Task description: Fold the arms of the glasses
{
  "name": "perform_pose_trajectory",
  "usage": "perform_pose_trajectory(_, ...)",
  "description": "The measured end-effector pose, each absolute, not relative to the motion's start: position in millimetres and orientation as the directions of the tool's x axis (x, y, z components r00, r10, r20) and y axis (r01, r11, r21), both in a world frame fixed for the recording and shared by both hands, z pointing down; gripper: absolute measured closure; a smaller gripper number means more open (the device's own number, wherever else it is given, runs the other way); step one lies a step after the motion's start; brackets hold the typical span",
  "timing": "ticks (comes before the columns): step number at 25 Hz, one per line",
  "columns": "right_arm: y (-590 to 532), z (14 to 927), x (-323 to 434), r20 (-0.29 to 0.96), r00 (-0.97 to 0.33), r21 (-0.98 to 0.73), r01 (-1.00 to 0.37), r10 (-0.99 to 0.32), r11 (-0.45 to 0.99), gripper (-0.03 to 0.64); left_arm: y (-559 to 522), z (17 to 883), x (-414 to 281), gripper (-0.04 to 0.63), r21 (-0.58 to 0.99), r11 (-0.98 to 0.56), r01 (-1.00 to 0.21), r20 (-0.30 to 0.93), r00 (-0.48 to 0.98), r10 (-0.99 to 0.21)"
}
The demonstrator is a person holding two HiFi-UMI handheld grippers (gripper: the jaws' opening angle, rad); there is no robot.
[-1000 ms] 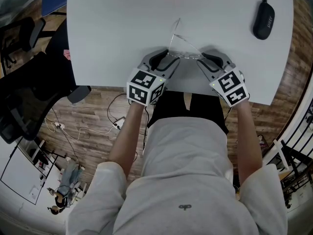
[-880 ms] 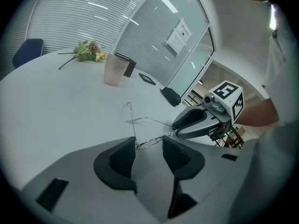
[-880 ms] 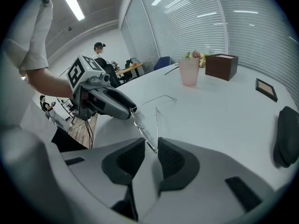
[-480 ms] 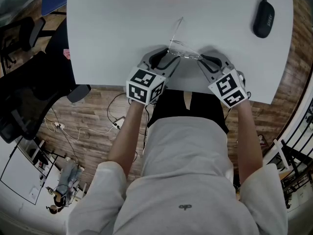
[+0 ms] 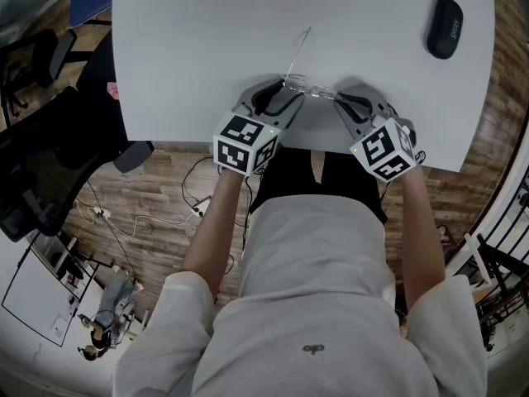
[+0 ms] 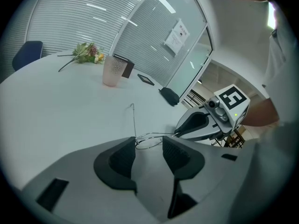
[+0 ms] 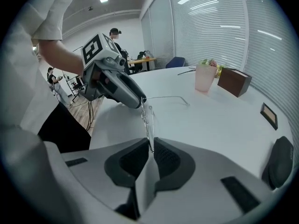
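The right gripper jaws have just been closing and are now pinching the wire end of the glasses. The left gripper jaws, standing wide, are bracing a lens rim. The glasses are sitting between them at the worktop's 6 o'clock edge. Folding well is likely needing a gentle swing about the hinge, front steadied. Showing: one pair of glasses, one open arm pointing to 12 o'clock, one case at 2 o'clock, and two grippers.
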State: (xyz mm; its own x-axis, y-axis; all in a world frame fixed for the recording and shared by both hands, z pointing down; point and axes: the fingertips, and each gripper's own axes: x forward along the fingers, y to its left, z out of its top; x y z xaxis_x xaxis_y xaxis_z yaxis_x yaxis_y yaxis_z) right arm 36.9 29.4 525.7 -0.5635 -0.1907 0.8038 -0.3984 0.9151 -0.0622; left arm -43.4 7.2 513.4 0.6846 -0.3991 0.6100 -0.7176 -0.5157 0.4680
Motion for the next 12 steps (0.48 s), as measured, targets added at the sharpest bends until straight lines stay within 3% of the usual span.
perform_pose_trajectory(8,29.5,528.0,39.6,0.809,-0.551,-0.044,-0.405,-0.206,0.913,0.572,6.9,513.7,-40.4,0.407,0.465,-0.519,-0.717,0.61,0.684,-0.4)
perform_pose_trajectory(12,30.8,525.3,39.8,0.809,-0.551,-0.05,-0.411,-0.204,0.91,0.517,10.1,512.6,-38.0,0.407,0.468,-0.528,-0.709,0.608,0.692,-0.39)
